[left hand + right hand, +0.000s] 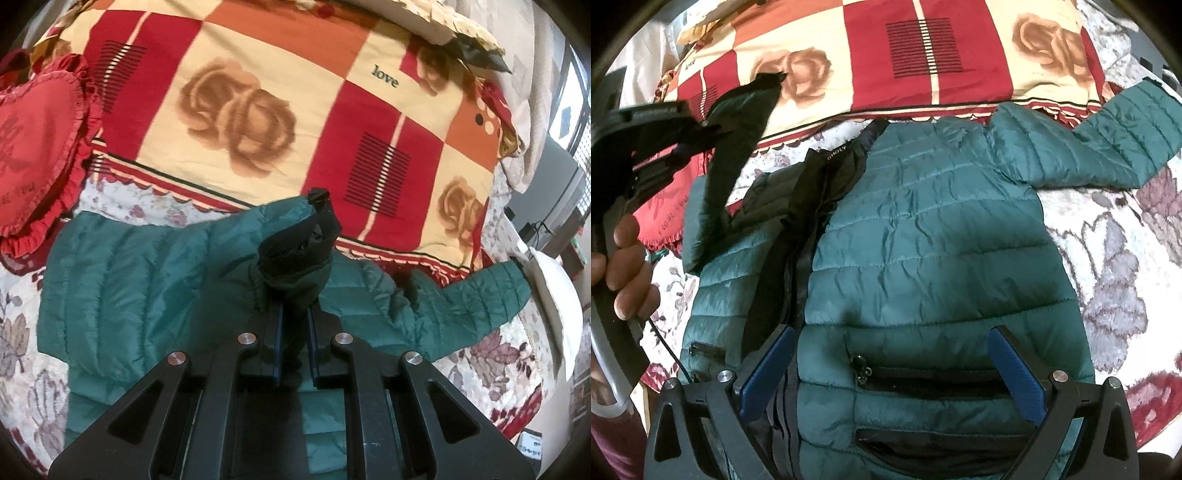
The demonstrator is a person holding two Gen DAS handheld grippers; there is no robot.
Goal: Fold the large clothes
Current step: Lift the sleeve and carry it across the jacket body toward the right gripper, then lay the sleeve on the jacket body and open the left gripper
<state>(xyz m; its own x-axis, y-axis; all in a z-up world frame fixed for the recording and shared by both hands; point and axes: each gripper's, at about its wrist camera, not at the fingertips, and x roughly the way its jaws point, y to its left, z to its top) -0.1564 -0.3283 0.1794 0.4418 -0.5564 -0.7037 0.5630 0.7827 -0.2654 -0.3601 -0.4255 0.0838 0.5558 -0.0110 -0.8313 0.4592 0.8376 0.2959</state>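
A teal quilted puffer jacket (934, 236) lies front up on a bed, its zip open and dark lining showing. Its right sleeve (1115, 144) stretches out flat to the right. My left gripper (295, 325) is shut on the jacket's left sleeve cuff (295, 254) and holds it lifted above the jacket; it also shows at the left of the right wrist view (701, 129) with the raised sleeve (735, 147). My right gripper (894, 373) is open and empty, hovering over the jacket's lower front by the pocket zip (923, 376).
A folded quilt (258, 110) in red, cream and orange squares with roses lies beyond the jacket. A red heart-shaped ruffled cushion (40, 147) sits at the left. The bedsheet (1108, 277) is floral. A white pillow (554, 295) lies at the right edge.
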